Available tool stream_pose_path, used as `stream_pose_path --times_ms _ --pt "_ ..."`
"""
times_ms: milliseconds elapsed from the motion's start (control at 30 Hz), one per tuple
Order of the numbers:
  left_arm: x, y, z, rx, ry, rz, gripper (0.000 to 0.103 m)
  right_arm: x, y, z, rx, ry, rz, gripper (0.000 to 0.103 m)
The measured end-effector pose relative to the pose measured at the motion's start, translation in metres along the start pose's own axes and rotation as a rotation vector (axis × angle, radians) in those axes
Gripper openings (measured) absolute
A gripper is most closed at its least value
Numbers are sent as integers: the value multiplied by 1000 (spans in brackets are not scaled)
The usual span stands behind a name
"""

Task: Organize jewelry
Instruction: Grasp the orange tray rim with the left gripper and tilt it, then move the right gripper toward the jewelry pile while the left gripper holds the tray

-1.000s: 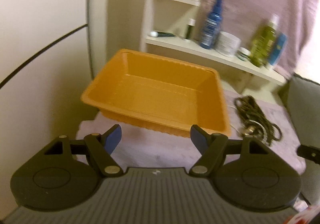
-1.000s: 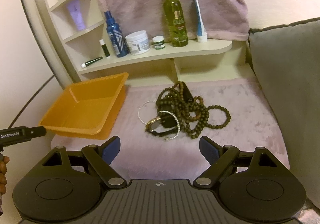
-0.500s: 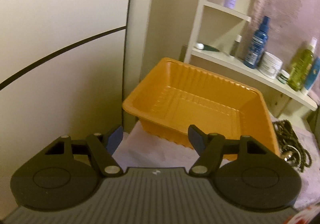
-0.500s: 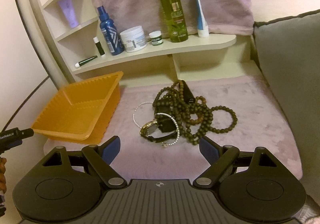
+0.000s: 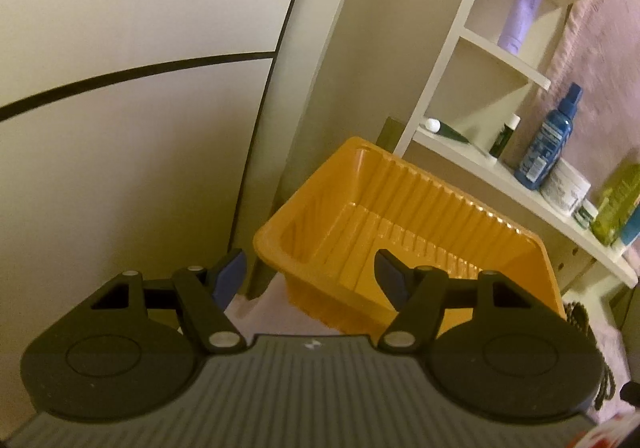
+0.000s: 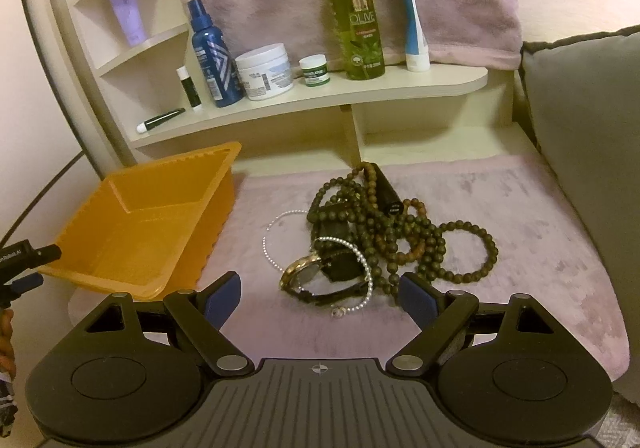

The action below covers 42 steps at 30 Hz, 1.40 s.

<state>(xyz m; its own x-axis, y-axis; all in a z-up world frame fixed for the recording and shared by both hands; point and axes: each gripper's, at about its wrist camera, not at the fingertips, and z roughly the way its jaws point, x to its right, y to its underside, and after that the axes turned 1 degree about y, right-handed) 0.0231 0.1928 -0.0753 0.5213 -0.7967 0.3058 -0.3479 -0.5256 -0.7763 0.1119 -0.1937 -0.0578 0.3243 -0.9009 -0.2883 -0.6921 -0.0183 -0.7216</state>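
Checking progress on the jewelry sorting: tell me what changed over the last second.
The left gripper has swung in toward the near left corner of the orange tray, its fingers narrowing slightly around nothing. The right gripper has closed in on the jewelry pile, open and empty. Tray and pile stayed put; nothing was picked up.

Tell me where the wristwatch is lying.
In the right wrist view, the wristwatch lies on the pink cloth, at the near edge of the bead pile, right of the orange tray.
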Motion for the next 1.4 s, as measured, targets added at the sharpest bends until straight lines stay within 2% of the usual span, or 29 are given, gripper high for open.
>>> stream_pose_path --times_ms 267,500,633,733,800,867,933,1000,1300,1400 --pt "0 2 23 16 14 22 59 -2 -3 12 -1 16 -7 86" --pt "1 0 40 30 4 39 56 -2 -5 20 -16 27 -7 86" --pt "3 1 49 24 -2 64 42 0 -4 24 -25 33 -5 86" --pt "7 4 51 40 -24 95 40 1 -3 26 -31 34 -3 86" --pt "8 5 50 54 -40 111 35 1 -3 26 -33 35 -4 86" --pt "7 5 49 63 -54 117 25 2 -2 26 -35 37 -7 86" --pt "5 4 46 73 -65 124 19 2 -1 25 -35 36 -7 86" --pt "5 3 43 78 -61 135 18 3 -1 24 -37 36 -8 86" --pt "16 0 10 155 -42 215 13 2 4 21 -51 27 -24 72" --pt "18 -3 -2 179 -28 236 12 3 5 23 -57 30 -23 63"
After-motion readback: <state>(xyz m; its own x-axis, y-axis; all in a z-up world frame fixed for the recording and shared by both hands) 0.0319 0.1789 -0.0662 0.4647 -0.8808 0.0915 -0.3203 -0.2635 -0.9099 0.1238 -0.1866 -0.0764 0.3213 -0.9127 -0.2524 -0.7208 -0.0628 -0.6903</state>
